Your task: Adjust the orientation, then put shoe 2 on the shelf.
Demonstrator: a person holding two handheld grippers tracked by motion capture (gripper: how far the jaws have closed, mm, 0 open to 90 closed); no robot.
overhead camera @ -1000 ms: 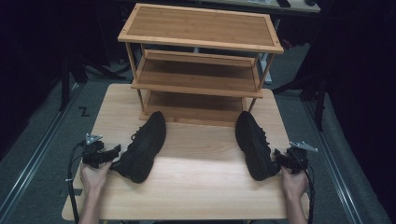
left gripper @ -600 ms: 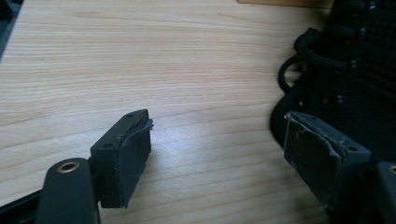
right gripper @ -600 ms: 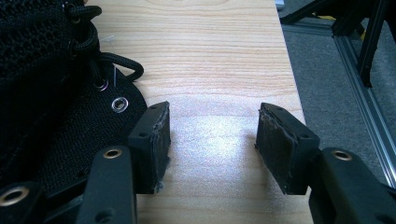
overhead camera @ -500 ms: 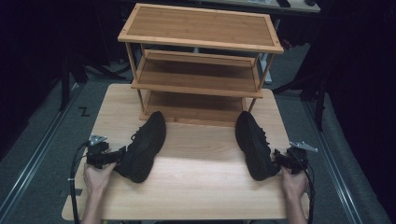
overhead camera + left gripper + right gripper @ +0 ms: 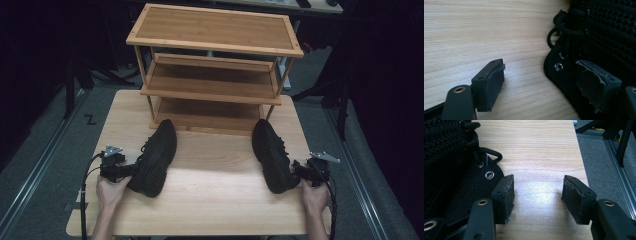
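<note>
Grippers come first, low in the high view: we hold the left gripper (image 5: 125,171) at lower left against the heel end of the left shoe (image 5: 155,156), and the right gripper (image 5: 299,170) at lower right beside the heel end of the right shoe (image 5: 271,154). Both stand wide open and grasp nothing. In the left gripper view, one jaw lies over the shoe's eyelet panel and the other over bare table (image 5: 474,37), so the collar edge sits between them. In the right gripper view, both jaws lie over bare wood, just beside the shoe. We judge the step to be gripping each shoe; we should shift the right gripper toward its shoe before closing. Farther up the frame, the wooden shoe rack (image 5: 215,70) stands with bare shelves, the likely destination.
</note>
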